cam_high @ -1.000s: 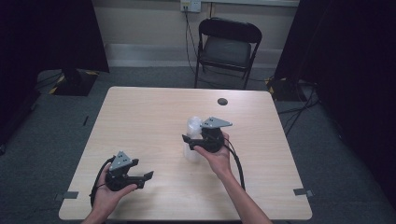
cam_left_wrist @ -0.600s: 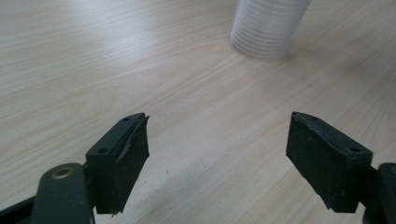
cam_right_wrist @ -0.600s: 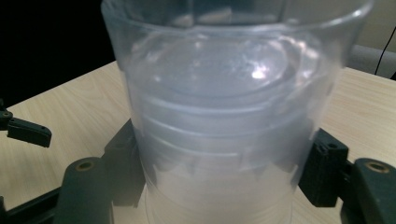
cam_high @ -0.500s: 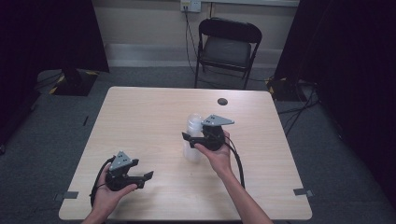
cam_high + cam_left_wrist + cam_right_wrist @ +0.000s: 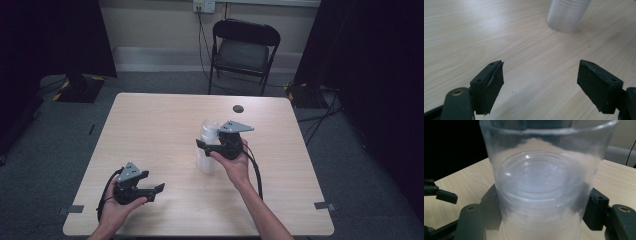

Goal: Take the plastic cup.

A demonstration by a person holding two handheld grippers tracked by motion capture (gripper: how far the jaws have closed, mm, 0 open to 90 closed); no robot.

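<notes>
A stack of clear ribbed plastic cups (image 5: 207, 145) stands upright near the middle of the wooden table (image 5: 165, 120). My right gripper (image 5: 205, 148) reaches it from the right, and its jaws press on both sides of the stack. In the right gripper view the cups (image 5: 541, 182) span the gap between the two black jaws. My left gripper (image 5: 156, 191) is held near the table's front left, open, with nothing in it. In the left gripper view its jaws (image 5: 540, 82) stand wide apart over bare wood, and the foot of the stack (image 5: 567, 17) is farther off.
A small black round object (image 5: 238, 108) lies on the table at the back right. A black folding chair (image 5: 243, 50) stands behind the table. Dark curtains hang on both sides, and grey carpet surrounds the table.
My right gripper has shifted very slightly up and to the right at the cups. The left gripper has not moved.
</notes>
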